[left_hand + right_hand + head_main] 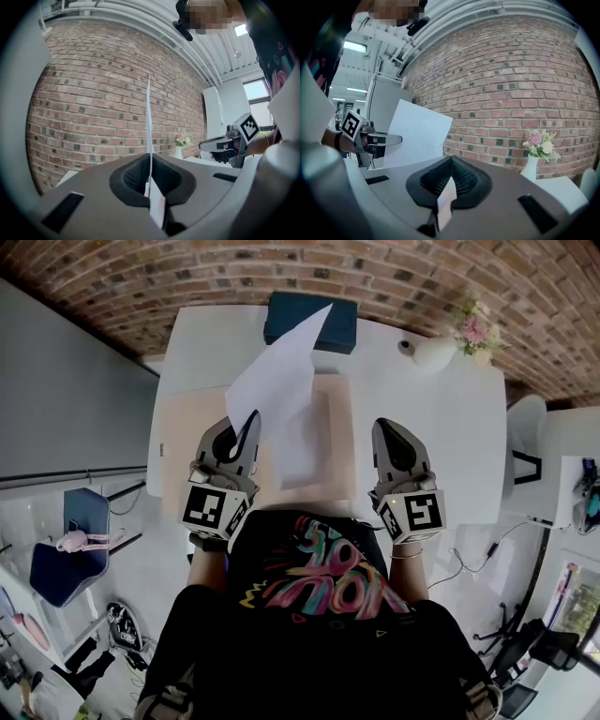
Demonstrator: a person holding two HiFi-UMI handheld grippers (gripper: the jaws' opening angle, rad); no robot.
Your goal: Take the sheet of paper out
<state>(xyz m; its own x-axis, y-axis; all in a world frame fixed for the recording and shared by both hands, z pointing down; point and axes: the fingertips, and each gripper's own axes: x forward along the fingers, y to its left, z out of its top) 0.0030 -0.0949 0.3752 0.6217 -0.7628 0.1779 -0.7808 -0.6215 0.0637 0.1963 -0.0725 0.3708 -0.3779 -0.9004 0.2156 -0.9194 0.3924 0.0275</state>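
Observation:
My left gripper (247, 424) is shut on the lower edge of a white sheet of paper (281, 367), which stands up from the jaws and leans away toward the far right. In the left gripper view the sheet (149, 117) shows edge-on as a thin line rising from the closed jaws of the left gripper (150, 163). My right gripper (390, 427) hovers over the table's right half with its jaws together and nothing between them. From the right gripper view, the right gripper (450, 160) sees the sheet (417, 133) broadside at the left, with the left gripper (384, 139) below it.
A tan mat (336, 418) lies on the white table (441, 446), with a pale flat sheet-like thing (305, 451) resting on it. A dark blue box (323, 324) sits at the far edge. A white vase with flowers (439, 352) stands far right. Behind is a brick wall (525, 84).

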